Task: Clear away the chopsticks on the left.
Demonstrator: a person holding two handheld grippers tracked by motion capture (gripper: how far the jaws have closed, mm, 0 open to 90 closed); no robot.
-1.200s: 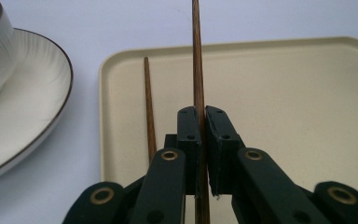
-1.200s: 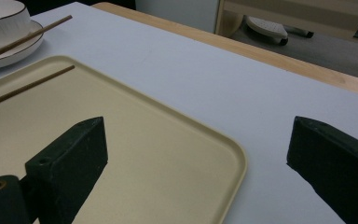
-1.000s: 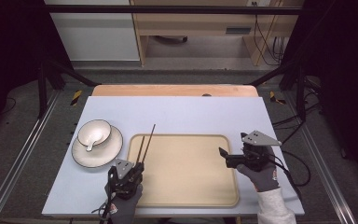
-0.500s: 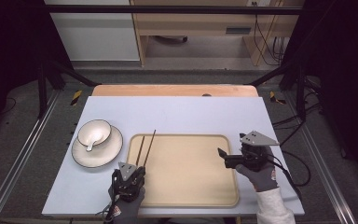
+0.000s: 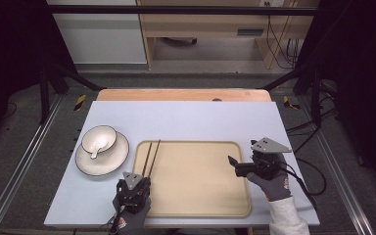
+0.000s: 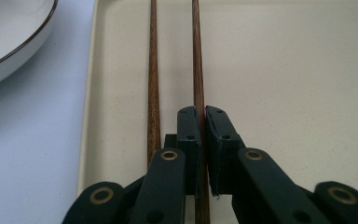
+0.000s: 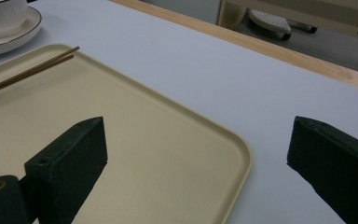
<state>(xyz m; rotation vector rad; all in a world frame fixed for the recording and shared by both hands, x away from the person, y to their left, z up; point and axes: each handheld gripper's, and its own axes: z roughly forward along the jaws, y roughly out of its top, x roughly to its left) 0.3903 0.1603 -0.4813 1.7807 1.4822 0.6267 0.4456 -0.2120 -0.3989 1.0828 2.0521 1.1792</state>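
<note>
L gripper (image 6: 202,140) pinches one chopstick (image 6: 196,60) on tray (image 6: 307,84).

You are working in a lab-style recording bay, not a home. Black curtains hang at nine and three o'clock, metal frame rails (image 5: 14,176) flank the pale blue table (image 5: 196,117), hazard tape (image 5: 80,102) marks the floor, and cables (image 5: 279,39) trail near a wooden bench (image 5: 210,24) at twelve.

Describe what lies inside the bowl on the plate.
In the high view, the bowl on the plate holds a white spoon, its handle reaching over the rim toward the near side. The bowl otherwise looks empty, though its inner near wall is hidden from view.
</note>
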